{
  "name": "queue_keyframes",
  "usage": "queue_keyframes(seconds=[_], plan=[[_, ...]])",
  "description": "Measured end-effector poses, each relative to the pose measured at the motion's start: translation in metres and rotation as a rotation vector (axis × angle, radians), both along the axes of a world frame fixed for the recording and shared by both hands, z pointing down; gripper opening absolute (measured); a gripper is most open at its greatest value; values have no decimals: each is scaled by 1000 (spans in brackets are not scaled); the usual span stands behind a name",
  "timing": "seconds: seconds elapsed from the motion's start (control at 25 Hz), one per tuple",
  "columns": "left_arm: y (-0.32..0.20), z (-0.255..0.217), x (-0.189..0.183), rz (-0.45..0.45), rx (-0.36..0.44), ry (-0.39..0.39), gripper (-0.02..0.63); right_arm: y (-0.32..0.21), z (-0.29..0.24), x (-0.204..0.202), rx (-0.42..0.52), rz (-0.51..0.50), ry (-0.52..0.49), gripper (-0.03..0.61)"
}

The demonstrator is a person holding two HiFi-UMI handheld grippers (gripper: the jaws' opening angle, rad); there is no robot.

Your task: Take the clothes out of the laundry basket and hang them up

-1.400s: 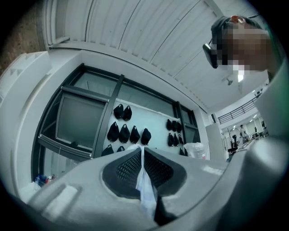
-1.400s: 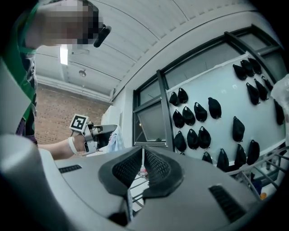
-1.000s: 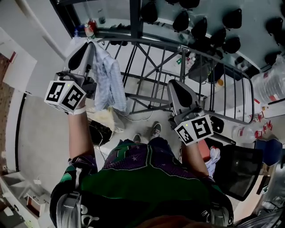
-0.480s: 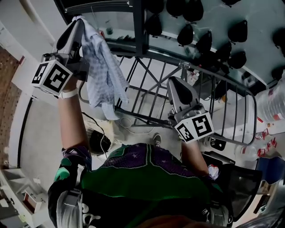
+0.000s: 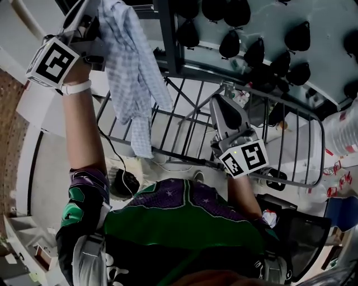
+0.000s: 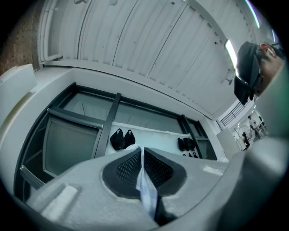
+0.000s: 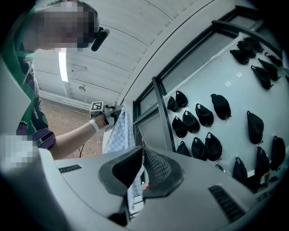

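Observation:
A light-blue checked shirt (image 5: 131,72) hangs from my left gripper (image 5: 89,6), raised high at the head view's top left. In the left gripper view the gripper (image 6: 142,151) is shut on a thin fold of that shirt (image 6: 145,182). The metal drying rack (image 5: 187,120) stands below and in front of me. My right gripper (image 5: 219,103) hovers over the rack's bars, shut and empty. In the right gripper view its tips (image 7: 142,151) meet, and the shirt (image 7: 118,131) and left gripper (image 7: 109,111) show beyond them. The laundry basket is not clearly in view.
Several black caps (image 5: 254,53) hang on the wall behind the rack. A dark upright post (image 5: 168,33) stands beside the shirt. Clear plastic bottles (image 5: 344,128) sit at the right. A dark bin (image 5: 302,218) with a white cloth (image 5: 268,215) is at my right side.
My left gripper has risen toward the top left, lifting the shirt clear so it hangs longer. The right gripper has shifted slightly over the rack.

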State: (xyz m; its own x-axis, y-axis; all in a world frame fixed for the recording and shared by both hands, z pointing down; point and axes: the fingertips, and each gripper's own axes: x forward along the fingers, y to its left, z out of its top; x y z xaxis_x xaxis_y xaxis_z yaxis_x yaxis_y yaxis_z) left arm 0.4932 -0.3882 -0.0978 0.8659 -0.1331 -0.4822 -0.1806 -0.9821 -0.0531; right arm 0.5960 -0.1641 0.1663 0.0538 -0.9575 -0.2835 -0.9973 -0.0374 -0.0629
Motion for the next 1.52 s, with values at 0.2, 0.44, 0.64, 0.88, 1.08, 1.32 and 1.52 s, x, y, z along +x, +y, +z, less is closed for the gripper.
queue_keyframes(seconds=[0.2, 0.44, 0.64, 0.88, 1.08, 1.32, 1.52], plan=[[-6, -38, 19, 7, 30, 49, 29, -1, -7, 23, 12, 22, -5, 5], [1, -48, 22, 23, 43, 75, 29, 0, -12, 32, 21, 29, 5, 5], [-1, -47, 39, 65, -11, 69, 29, -6, -14, 41, 11, 35, -10, 5], [-15, -2, 45, 59, -65, 17, 29, -12, -5, 52, -9, 63, -20, 5], [-14, 68, 46, 66, -87, -88, 29, -6, 9, 57, -29, 88, -40, 5], [-18, 159, 43, 76, -166, -215, 29, -4, 22, 62, -65, 123, -57, 5], [-13, 211, 49, 126, -219, -271, 29, -10, 32, 67, -80, 151, -67, 5]])
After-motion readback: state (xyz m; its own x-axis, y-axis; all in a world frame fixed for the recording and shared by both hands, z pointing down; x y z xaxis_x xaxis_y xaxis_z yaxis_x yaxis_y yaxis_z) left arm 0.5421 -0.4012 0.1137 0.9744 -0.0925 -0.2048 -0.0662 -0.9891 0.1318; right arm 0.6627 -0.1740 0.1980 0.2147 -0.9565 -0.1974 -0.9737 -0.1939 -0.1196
